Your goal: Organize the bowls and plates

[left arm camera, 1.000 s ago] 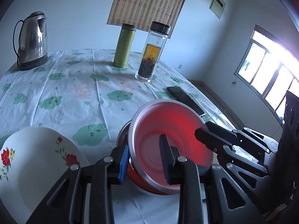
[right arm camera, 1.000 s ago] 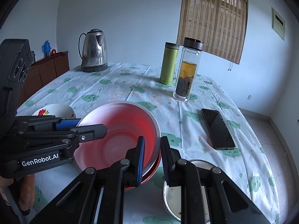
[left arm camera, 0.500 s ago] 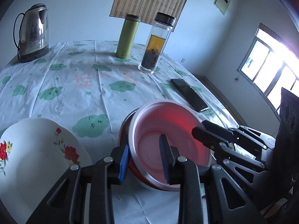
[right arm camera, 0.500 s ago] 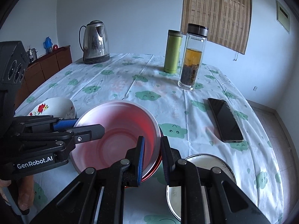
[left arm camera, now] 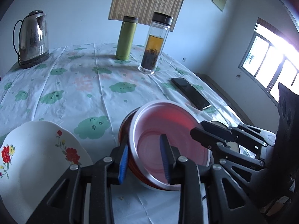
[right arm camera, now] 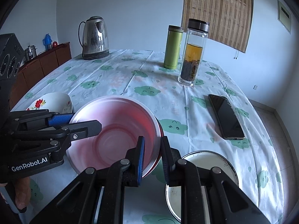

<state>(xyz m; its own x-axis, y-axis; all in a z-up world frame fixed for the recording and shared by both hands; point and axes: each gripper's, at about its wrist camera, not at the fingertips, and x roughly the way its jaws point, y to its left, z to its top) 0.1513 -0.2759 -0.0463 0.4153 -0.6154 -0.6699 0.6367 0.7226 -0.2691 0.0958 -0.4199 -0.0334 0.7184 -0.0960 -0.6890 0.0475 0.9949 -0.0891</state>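
Two claws [left arm camera: 144, 161] [right arm camera: 152, 157] over the red bowl's [left arm camera: 168, 140] partly hidden rim.

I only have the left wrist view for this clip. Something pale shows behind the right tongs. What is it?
Observer: A white, metal-rimmed dish on the table, to the right of the red bowl.
Operator: Do the right tongs actually grip the bowl?
Observer: Yes. The right tongs straddle its near rim, one finger inside and one outside, closed on it.
Operator: Is the person visible anywhere?
Observer: Only a hand, at the lower left of the right wrist view, below the left tongs.
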